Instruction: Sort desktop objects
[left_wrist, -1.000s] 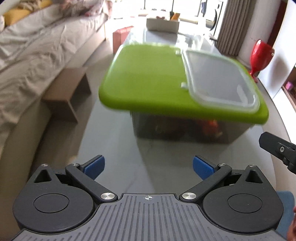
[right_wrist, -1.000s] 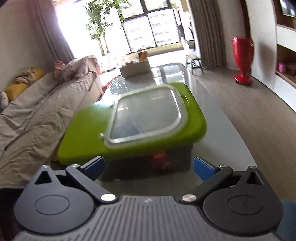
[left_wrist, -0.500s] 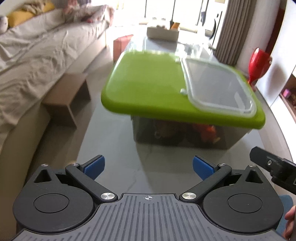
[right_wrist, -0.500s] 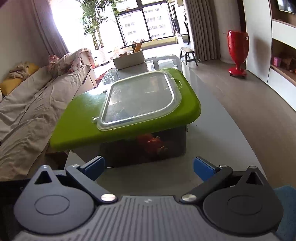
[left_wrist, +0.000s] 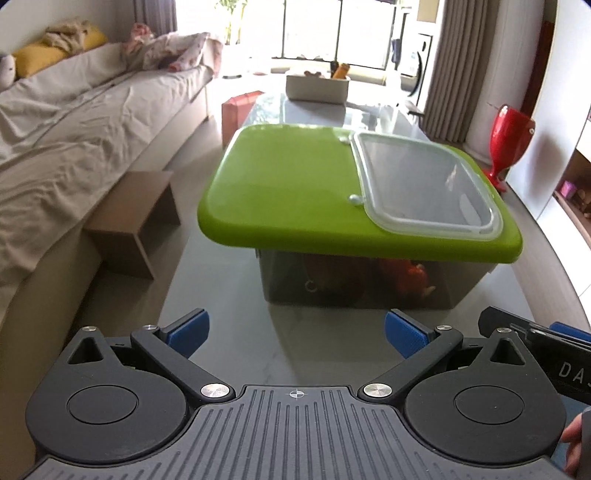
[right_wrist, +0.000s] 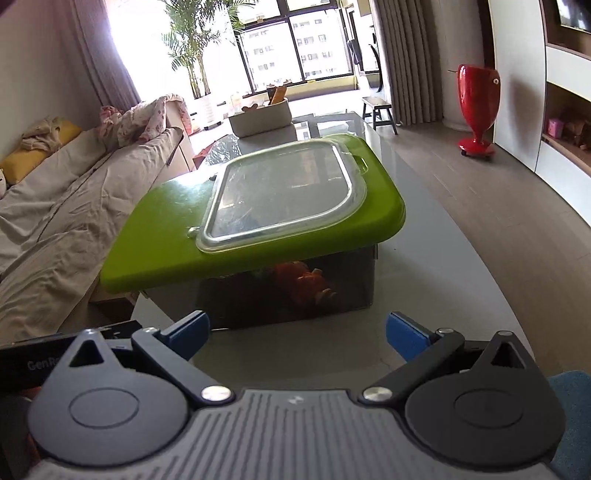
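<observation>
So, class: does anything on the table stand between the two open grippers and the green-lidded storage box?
Nothing visible does. Bare table top lies between the left gripper and the storage box, and likewise ahead of the right gripper.

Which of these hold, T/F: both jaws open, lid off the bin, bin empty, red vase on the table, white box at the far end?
1. Both grippers, left and right, have jaws open, holding nothing. True.
2. The green lid is off the bin. False: it sits on top, overhanging.
3. The bin is empty. False: orange and red items show through its wall.
4. The red vase stands on the table. False: it is on the floor.
5. A white box sits at the table's far end. True.
</observation>
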